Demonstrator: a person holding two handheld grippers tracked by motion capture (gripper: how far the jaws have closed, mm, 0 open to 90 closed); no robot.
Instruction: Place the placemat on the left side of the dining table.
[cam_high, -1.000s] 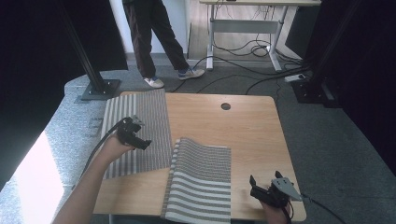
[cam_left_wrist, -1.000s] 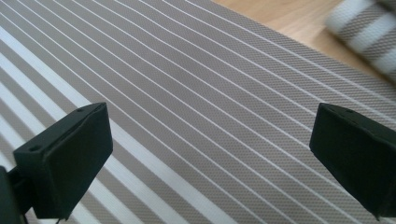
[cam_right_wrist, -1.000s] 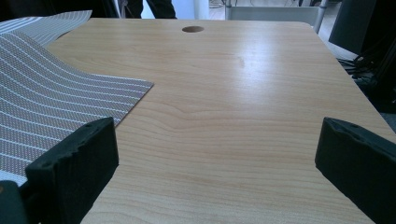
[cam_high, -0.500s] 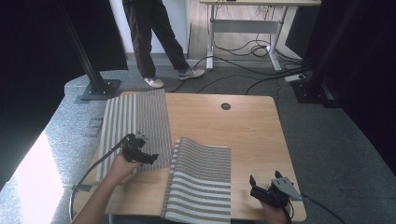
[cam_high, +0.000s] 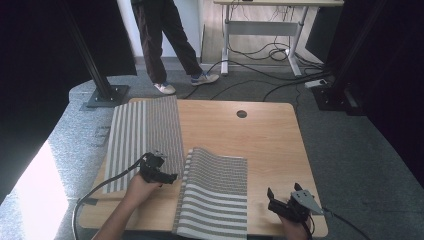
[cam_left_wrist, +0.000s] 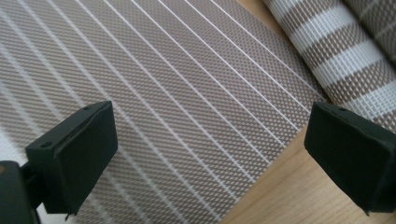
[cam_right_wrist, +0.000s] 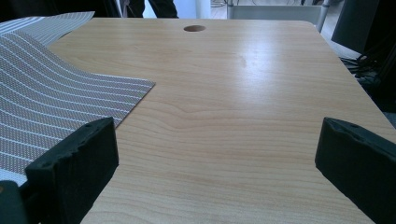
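Left gripper (cam_high: 159, 170): jaws apart, over the near right corner of the flat striped mat (cam_high: 142, 137)
Second mat (cam_high: 215, 192): just beside it, left edge curled up, overhanging the surface (cam_high: 270, 135) front
Right gripper (cam_high: 287, 205): jaws apart, near corner
Beyond: person's legs (cam_high: 165, 45), floor cables (cam_high: 260, 82)

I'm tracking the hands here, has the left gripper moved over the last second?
Yes. The left gripper has come toward the person's edge and a little rightward, from the middle of the flat striped mat down to its near right corner, jaws open.
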